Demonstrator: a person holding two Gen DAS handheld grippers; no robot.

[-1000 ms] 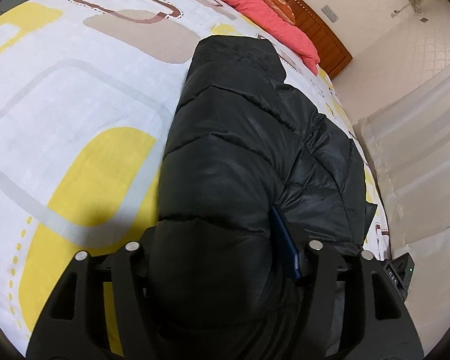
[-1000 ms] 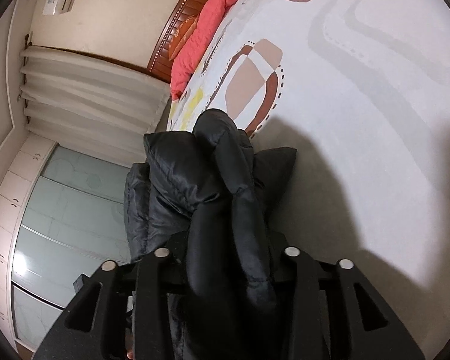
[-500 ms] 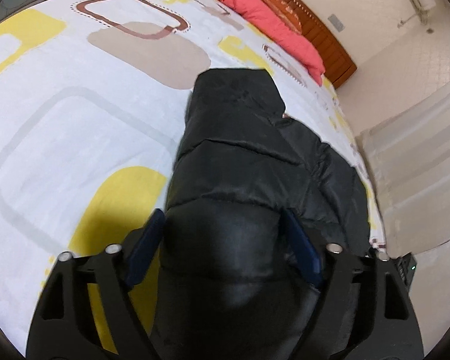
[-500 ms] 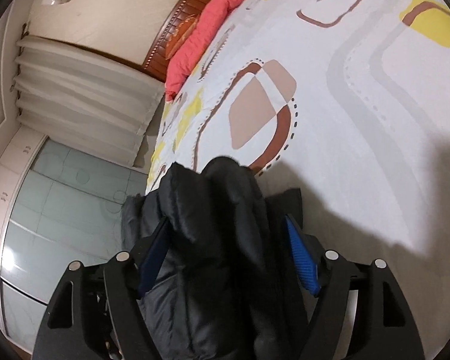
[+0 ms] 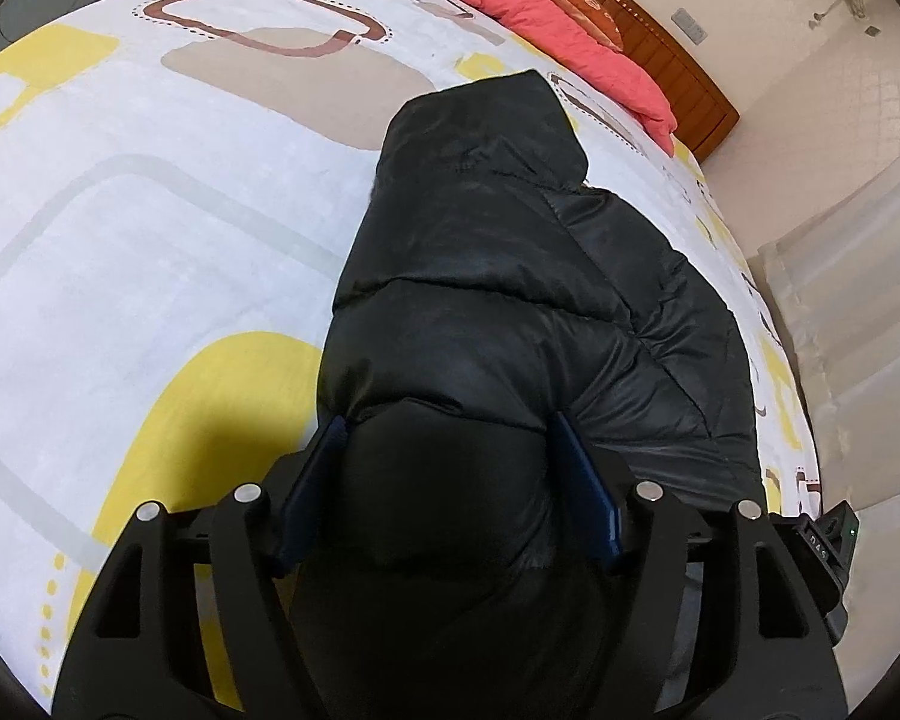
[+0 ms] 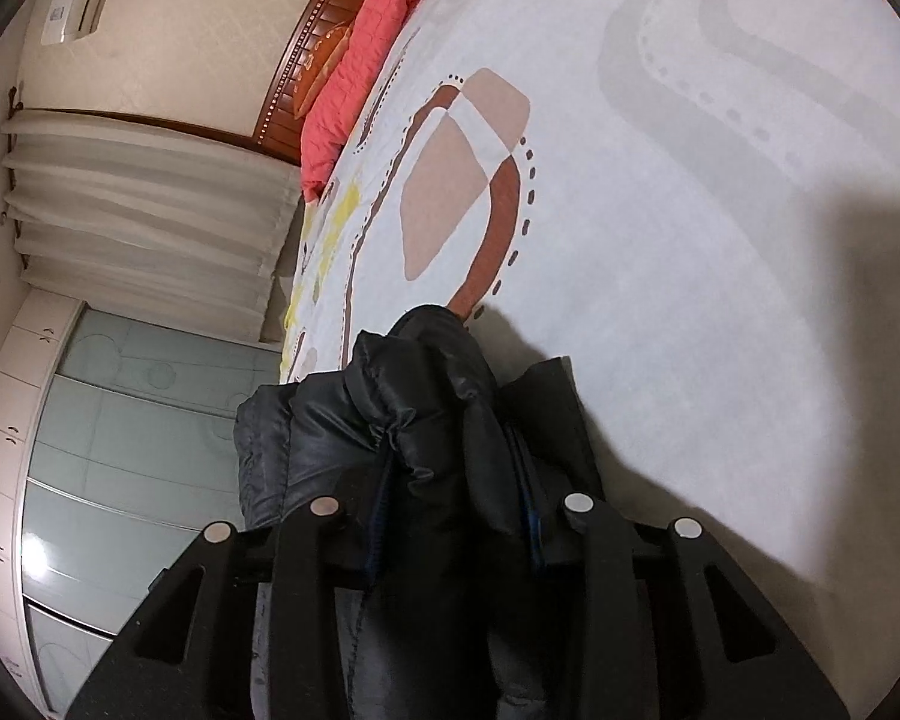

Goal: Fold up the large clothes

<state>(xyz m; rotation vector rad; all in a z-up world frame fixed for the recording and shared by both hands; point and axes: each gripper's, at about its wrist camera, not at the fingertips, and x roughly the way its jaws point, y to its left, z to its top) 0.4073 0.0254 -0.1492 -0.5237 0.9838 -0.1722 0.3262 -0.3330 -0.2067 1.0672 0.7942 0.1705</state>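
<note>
A black puffer jacket (image 5: pixel 498 276) lies along the patterned bedsheet (image 5: pixel 150 228), its hood toward the headboard. My left gripper (image 5: pixel 450 468) has its blue-padded fingers (image 5: pixel 582 480) set wide around a thick fold of the jacket's near end. In the right wrist view, my right gripper (image 6: pixel 456 516) is shut on a bunched edge of the jacket (image 6: pixel 414 408), held just above the sheet (image 6: pixel 690 240).
A red pillow (image 5: pixel 558 36) and the wooden headboard (image 5: pixel 678 60) are at the far end. White curtains (image 6: pixel 138 216) and pale wardrobe doors (image 6: pixel 120 450) line the bedside. A small black device (image 5: pixel 828 540) sits at the bed's edge.
Both grippers opened around the jacket half a second ago. The right one has closed on it again; the left stays wide. The left view has pulled back a little.
</note>
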